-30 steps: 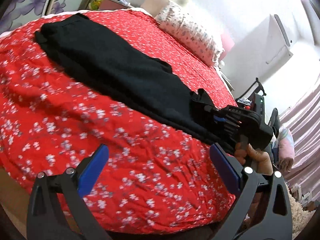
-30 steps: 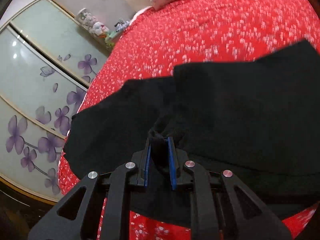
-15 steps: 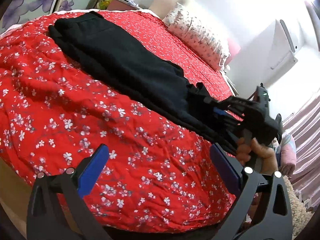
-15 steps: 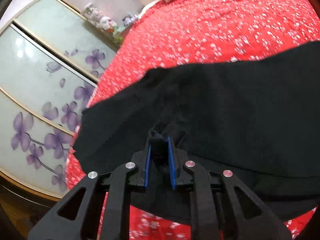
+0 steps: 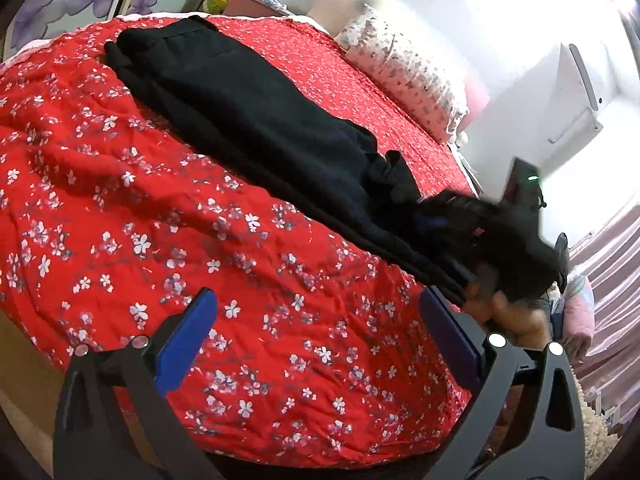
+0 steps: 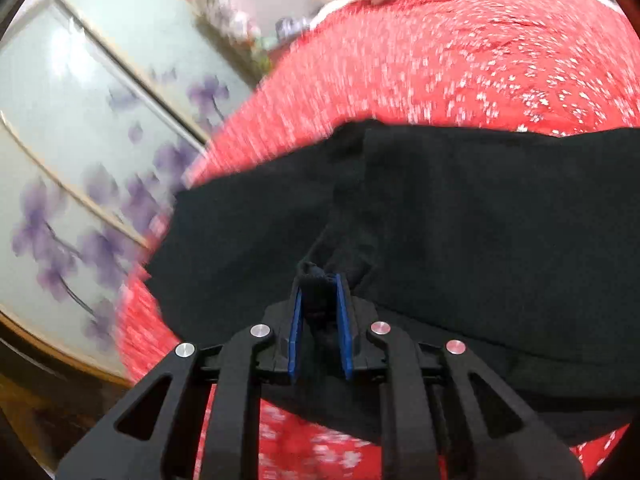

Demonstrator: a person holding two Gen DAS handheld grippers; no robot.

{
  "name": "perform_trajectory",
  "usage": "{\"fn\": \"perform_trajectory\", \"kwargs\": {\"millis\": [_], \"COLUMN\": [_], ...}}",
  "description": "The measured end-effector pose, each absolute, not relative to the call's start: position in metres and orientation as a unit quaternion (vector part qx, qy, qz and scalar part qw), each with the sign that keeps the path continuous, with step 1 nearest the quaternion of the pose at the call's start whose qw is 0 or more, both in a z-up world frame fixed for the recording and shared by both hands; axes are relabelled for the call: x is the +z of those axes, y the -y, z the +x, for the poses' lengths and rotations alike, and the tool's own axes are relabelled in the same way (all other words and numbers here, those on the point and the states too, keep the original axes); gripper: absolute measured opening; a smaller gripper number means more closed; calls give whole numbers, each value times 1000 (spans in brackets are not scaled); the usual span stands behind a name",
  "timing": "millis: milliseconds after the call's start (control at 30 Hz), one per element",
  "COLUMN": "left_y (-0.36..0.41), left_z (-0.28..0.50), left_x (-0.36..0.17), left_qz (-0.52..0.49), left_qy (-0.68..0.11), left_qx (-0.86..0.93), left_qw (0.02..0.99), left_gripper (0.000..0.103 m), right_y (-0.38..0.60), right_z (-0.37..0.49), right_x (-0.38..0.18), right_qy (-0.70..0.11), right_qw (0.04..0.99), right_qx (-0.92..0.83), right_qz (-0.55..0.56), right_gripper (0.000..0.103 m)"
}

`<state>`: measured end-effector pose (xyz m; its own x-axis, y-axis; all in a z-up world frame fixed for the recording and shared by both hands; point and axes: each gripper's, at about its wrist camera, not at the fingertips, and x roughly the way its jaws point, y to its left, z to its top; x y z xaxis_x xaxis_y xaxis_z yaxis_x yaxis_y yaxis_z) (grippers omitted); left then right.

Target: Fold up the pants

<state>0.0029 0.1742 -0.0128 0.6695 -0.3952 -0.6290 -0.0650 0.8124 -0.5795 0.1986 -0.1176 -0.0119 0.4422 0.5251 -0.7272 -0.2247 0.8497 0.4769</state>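
L tongs (image 5: 316, 336): spread wide, nothing btwn pads, over red floral bedspread (image 5: 120, 208).
R tongs (image 6: 320, 300): pressed together, pinching a bunched fold of pants (image 6: 460, 220).
Pants: black, laid flat on bed ahead of L tongs, stretching up-left from R tongs' grip.
Pillow (image 5: 404, 68): far side, beyond pants.

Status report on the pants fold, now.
Left gripper open, empty, over bedspread. Right gripper shut on pants cuff end. Nothing in the way.
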Motion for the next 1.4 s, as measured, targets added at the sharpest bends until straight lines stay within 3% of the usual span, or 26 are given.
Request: {"fn": "perform_trajectory", "kwargs": {"millis": [67,133,200,333,400,500,600,733,1067,1400], "left_y": [-176,-181,-189,-204,-209,-223,-249,-286,-317,-327], "left_z": [2,1,2,8,13,28,53,91,133,165], "left_x": [-13,-12,-10,-4,1,11,15,6,-32,-23], "left_qz": [-290,-287,-290,-301,-301,-301,-333,-406,-488,-498], "left_qy": [-395,-393,-390,-380,-379,-377,-378,-393,-410,-386], "left_qx": [-94,-88,-80,-68,-63,-61,-57,-54,-3,29], "left_qw": [866,869,870,872,873,874,862,823,771,776], "left_gripper": [101,101,101,101,101,101,101,101,100,100], "right_y": [109,106,105,121,114,121,159,199,226,227], "right_z": [193,185,183,183,187,178,155,116,105,105], "right_x": [-21,-19,-13,-7,-29,-20,-5,-7,-29,-32], "right_qy": [-481,-473,-479,-459,-500,-482,-419,-338,-318,-313], "right_qw": [839,840,827,816,799,801,789,797,791,785], "right_qx": [228,249,271,288,280,305,351,382,398,409], "right_qz": [114,96,115,201,179,181,279,323,340,345], "right_gripper": [26,59,74,79,79,79,82,90,89,90]}}
